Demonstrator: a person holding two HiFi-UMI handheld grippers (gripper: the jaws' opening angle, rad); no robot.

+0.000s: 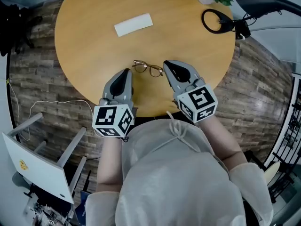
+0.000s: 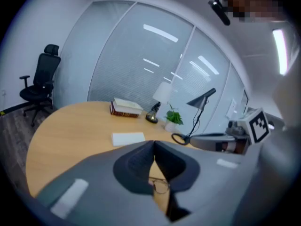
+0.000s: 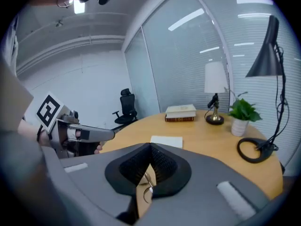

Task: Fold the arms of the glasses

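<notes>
Thin gold wire glasses [image 1: 148,68] lie between my 2 grippers.
My left gripper [image 1: 126,72] and right gripper [image 1: 168,65], both closed and empty, sit 1 by each arm, I think.

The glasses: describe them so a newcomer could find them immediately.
On the round wooden table, look near the front edge, between the left gripper and right gripper. The glasses lie there, thin and wire-rimmed, unlike the flat white paper farther back.

Table [image 1: 84,36] top is smooth light wood with a soft sheen. Glasses [image 1: 147,68] look like thin shiny metal wire. Left gripper [image 1: 125,73] and right gripper [image 1: 169,66]: matt grey plastic, ribbed black pads [image 3: 162,166]. Floor [image 1: 42,102] at lower left looks like rough wood planks.
</notes>
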